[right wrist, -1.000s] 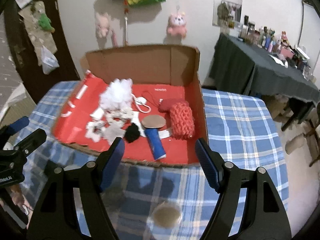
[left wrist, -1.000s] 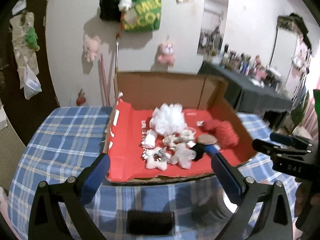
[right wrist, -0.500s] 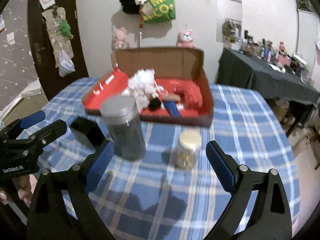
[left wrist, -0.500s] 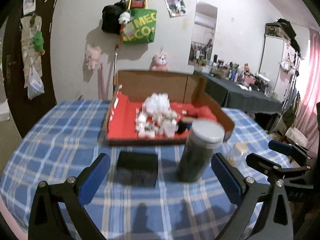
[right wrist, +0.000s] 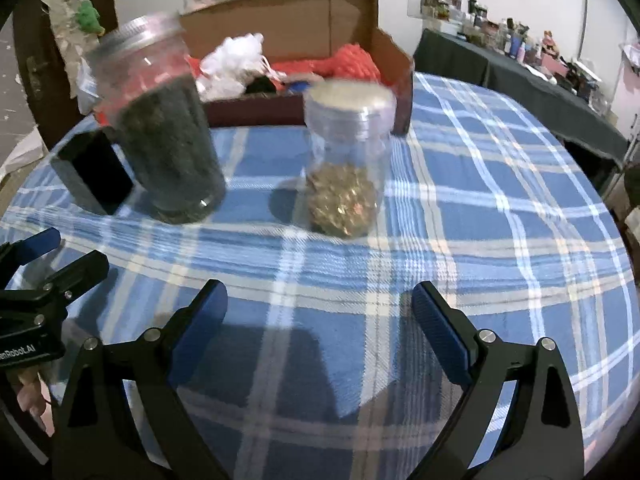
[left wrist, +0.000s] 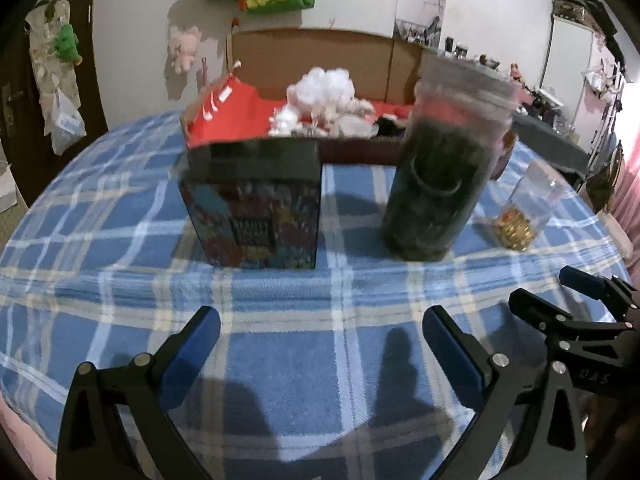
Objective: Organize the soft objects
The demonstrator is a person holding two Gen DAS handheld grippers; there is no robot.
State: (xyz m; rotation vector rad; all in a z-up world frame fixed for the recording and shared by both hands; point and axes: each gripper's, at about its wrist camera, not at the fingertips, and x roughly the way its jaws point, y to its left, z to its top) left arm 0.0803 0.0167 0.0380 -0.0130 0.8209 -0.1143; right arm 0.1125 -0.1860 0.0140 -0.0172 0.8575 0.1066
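Note:
A cardboard box with a red lining stands at the far side of the blue plaid table. It holds soft things: a white fluffy ball, a red knitted piece and small pale plush bits. My left gripper hovers open and empty low over the cloth, short of a dark printed box. My right gripper is open and empty too, in front of a small clear jar. Each gripper shows at the other view's edge.
A tall jar of dark stuff stands between the dark printed box and the small jar of gold bits. A dark-covered table with bottles is at the right; a door at the left.
Both grippers have dropped and drawn back from above the cardboard box to low over the near cloth. The jars and dark box now stand between them and the box. The right jaws widened.

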